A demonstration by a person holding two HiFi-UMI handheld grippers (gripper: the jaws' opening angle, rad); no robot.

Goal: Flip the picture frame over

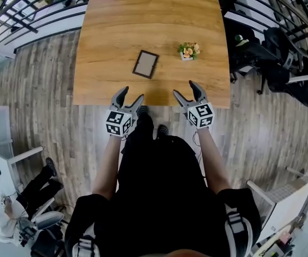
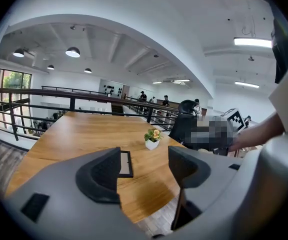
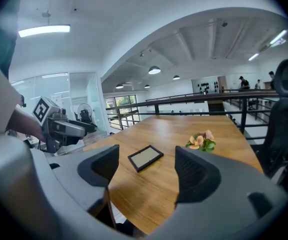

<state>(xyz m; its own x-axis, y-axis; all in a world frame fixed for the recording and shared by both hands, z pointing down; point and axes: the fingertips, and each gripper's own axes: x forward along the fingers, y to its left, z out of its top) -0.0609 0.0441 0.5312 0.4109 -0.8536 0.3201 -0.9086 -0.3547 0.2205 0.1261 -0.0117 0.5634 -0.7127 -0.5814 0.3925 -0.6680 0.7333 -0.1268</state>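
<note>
Head view: both grippers are held side by side just past the near edge of the wooden table [image 1: 143, 15], with the jaws pointed away from the person.

Left gripper [image 1: 132, 93]: in the left gripper view the jaws are seen spread well apart. Nothing is gripped, and only tabletop is seen through the gap.

Right gripper [image 1: 184, 88]: in the right gripper view the jaws are likewise spread wide and nothing is held. The left gripper is seen off to its left, at about the same height.

Picture frame [image 1: 145, 64]: it is laid flat on the table, ahead of both grippers and touched by neither. It is placed ahead and slightly to the right of the left gripper, and ahead and to the left of the right gripper. A dark border around a pale panel is noted; which face is up cannot be told. In the left gripper view the frame [image 2: 126, 164] is partly hidden behind the left-hand jaw. In the right gripper view it [image 3: 145, 157] is seen whole through the gap between the jaws, turned cornerwise.

Potted flowers [image 1: 188, 51]: a small white pot with orange blooms is set upright ahead of the right gripper. It is apart from the frame, on the frame's right.
</note>
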